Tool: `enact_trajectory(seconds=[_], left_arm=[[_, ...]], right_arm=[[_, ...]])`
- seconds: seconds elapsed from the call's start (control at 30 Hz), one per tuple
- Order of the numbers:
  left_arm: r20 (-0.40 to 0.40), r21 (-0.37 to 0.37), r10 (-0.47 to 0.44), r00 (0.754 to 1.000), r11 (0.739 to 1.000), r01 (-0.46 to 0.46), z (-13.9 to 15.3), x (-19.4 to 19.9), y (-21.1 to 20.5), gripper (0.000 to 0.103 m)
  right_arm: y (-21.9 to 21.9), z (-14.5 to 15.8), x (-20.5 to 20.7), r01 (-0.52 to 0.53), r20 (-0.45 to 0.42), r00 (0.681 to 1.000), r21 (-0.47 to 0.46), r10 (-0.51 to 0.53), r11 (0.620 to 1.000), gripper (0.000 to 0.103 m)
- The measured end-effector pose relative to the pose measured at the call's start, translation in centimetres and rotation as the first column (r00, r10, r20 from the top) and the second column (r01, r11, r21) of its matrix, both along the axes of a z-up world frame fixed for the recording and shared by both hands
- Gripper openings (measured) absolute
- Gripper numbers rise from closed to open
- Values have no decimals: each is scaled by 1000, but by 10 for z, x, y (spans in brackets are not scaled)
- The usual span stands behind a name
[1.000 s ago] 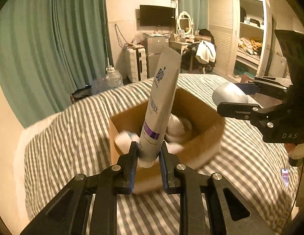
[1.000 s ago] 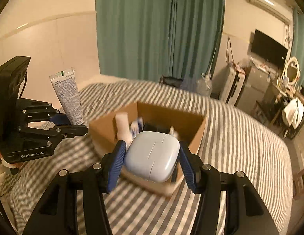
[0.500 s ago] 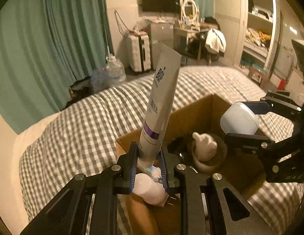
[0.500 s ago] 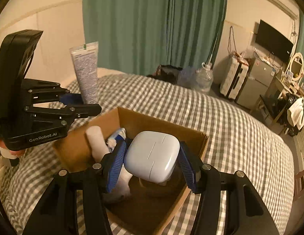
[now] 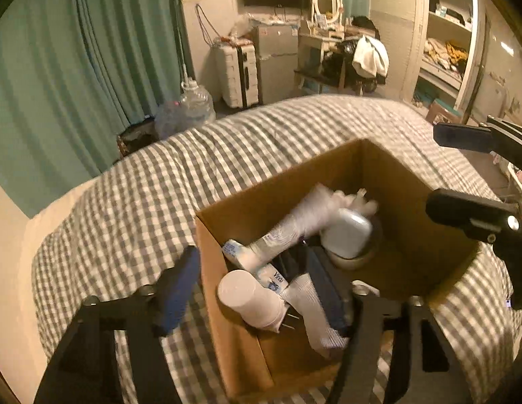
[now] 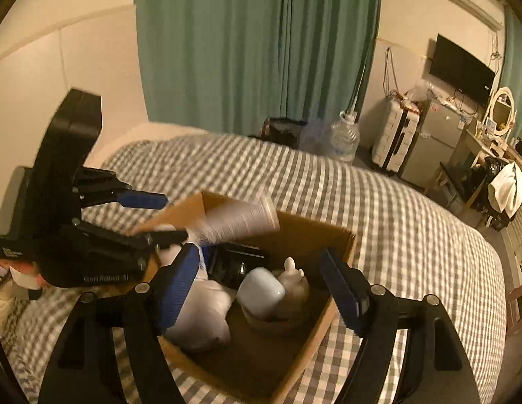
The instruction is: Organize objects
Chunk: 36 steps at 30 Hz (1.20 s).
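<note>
Both items have just been released: the left gripper (image 5: 254, 286) and right gripper (image 6: 261, 282) are opening, nothing clamped. The tube (image 5: 294, 225) and white case (image 6: 261, 291) are dropped into the cardboard box (image 5: 412, 181), so this placement is judged complete.

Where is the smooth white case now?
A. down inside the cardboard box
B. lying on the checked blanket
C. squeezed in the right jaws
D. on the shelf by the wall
A: the white case sits inside the cardboard box against a small pale figurine, with nothing between the opening jaws of the right gripper.
</note>
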<state>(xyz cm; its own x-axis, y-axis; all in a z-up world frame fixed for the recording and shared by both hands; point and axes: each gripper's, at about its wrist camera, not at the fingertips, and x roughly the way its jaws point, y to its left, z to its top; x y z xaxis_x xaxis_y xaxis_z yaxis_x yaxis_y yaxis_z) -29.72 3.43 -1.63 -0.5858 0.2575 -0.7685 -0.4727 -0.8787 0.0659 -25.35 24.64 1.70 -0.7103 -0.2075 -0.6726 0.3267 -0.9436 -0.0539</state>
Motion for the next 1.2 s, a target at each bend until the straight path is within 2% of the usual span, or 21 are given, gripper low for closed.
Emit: enact_trajectory(seconds=[0.07,0.17,0.23,0.3,0.4,0.53,0.63,0.7,0.83,0.87,0.93,1.03,1.2], left_arm=[[-28,3,11,1000,1000,-11,14,11,-4,74],[-79,14,51,996,999,-50,37,20,-10,85],[-109,13,80,991,997,-80,49,26,-13,88],[-124,29,127,984,992,-124,61,28,-19,97],[-130,116,209,969,974,-194,79,30,-30,99],[-111,211,277,954,945,-250,87,37,-40,100],[-130,243,346,929,919,-309,74,51,-44,101],[-151,255,388,909,904,-344,55,63,-46,101],[-199,163,420,886,905,-392,19,77,-39,101],[-216,129,407,887,913,-388,12,79,-36,101],[-226,109,397,890,918,-382,8,80,-34,101],[-200,136,392,898,919,-371,7,79,-37,101],[-154,162,393,907,915,-369,9,82,-43,101]], right_arm=[[1,12,3,13,-22,1000,0,-13,1000,78],[1,31,19,47,-61,997,-1,-47,999,82],[-2,40,28,73,-66,995,-8,-73,997,85],[2,50,32,116,-68,991,-31,-118,993,90],[11,61,32,201,-62,977,-66,-205,977,94],[8,78,42,233,-98,965,-118,-245,965,100],[4,81,44,278,-122,950,-91,-288,956,102],[1,68,47,309,-87,946,-60,-314,949,102],[7,26,55,384,-21,922,-65,-386,921,102],[10,19,54,391,-9,920,-65,-392,918,102],[12,7,51,404,13,915,-46,-403,914,102],[11,4,52,439,-2,899,-16,-439,898,102],[7,9,61,419,-19,907,-54,-420,906,102]])
